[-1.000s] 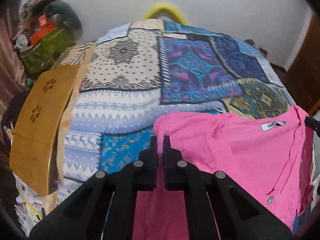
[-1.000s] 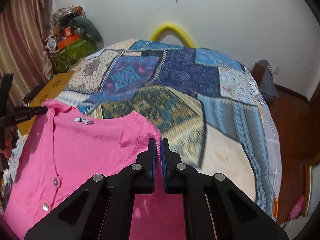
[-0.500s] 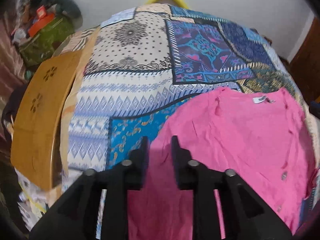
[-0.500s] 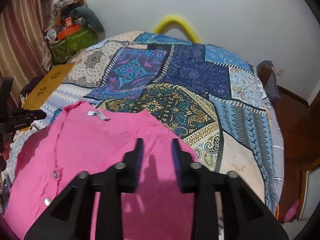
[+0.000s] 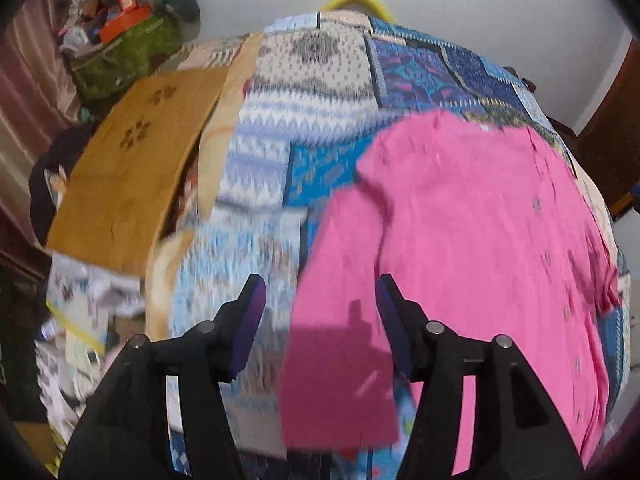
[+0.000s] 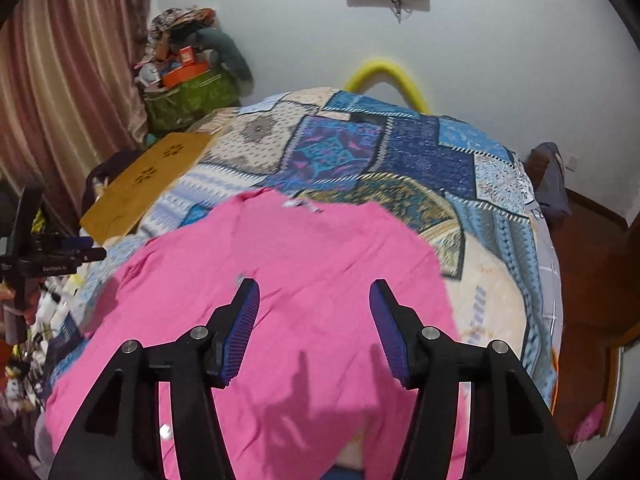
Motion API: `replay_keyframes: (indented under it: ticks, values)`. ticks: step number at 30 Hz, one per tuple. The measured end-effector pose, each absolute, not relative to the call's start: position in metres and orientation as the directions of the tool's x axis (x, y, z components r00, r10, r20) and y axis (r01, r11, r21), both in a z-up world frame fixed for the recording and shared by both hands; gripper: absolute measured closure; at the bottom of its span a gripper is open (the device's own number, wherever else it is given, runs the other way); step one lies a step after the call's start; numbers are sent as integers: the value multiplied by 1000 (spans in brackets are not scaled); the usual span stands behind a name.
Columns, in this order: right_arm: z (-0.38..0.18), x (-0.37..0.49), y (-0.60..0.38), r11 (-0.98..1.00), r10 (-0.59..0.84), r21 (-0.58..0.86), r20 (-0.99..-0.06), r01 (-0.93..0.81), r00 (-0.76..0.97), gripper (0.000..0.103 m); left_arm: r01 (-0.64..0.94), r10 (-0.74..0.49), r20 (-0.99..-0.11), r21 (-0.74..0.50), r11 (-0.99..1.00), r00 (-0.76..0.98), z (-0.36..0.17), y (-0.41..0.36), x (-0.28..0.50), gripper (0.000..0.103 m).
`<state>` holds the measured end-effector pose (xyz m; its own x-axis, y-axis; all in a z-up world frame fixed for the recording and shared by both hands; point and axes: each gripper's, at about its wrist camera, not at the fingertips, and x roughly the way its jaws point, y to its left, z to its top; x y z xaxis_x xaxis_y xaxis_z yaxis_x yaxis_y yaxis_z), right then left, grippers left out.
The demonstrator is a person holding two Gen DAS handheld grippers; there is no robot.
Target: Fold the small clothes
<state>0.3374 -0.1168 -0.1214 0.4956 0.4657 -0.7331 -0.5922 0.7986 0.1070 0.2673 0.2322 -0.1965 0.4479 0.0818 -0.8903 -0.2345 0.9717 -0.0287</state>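
Observation:
A pink buttoned cardigan [image 5: 460, 216] lies spread on the patchwork bedspread [image 5: 316, 92], buttons down its right side and a white label at the collar. One sleeve [image 5: 340, 360] runs toward the camera. My left gripper [image 5: 322, 292] hovers above the sleeve's left edge, jaws opening, nothing pressed between the pads. In the right wrist view the cardigan [image 6: 304, 264] fills the near bed. My right gripper [image 6: 314, 296] hangs over its middle, jaws opening and free of the cloth.
A yellow-brown wooden board [image 6: 148, 176] lies on the bed's left edge, also in the left wrist view as the board [image 5: 132, 160]. A green bag of clutter [image 6: 188, 96] stands in the far corner by a curtain. A yellow hoop [image 6: 388, 76] rises behind the bed. A tripod rig [image 6: 36, 248] stands left.
Both grippers let go of the pink cardigan and opened. It dropped flat on the bedspread. Both pulled back, and the left one shifted left to the sleeve's edge.

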Motion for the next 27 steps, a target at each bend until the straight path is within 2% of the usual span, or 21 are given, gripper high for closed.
replay_keyframes:
  ticks: [10, 13, 16, 18, 20, 21, 22, 27]
  values:
    - [-157, 288, -99, 788, 450, 101, -767, -608, 456, 49, -148, -57, -902, -132, 980, 428, -228, 206, 193, 45]
    - [-168, 280, -91, 780, 439, 87, -781, -619, 443, 49, -118, -55, -896, -119, 986, 442, -233, 197, 181, 41]
    - [-175, 275, -86, 768, 438, 81, -791, -636, 428, 49, -100, -31, -877, -90, 991, 480, -234, 192, 177, 41]
    - [-179, 273, -83, 764, 432, 70, -794, -641, 428, 49, -94, -29, -868, -86, 992, 496, -235, 192, 179, 49]
    - [-180, 272, -81, 763, 433, 74, -795, -642, 424, 49, -100, -46, -869, -109, 989, 493, -238, 196, 185, 84]
    - [-181, 273, -81, 763, 436, 77, -794, -642, 423, 49, -108, -59, -874, -127, 986, 482, -240, 198, 189, 91]
    - [-181, 272, -80, 764, 438, 79, -793, -641, 423, 49, -122, -62, -878, -135, 983, 475, -241, 202, 191, 96]
    - [-181, 272, -76, 759, 441, 71, -788, -648, 429, 49, -193, -55, -871, -169, 966, 489, -234, 221, 200, 99]
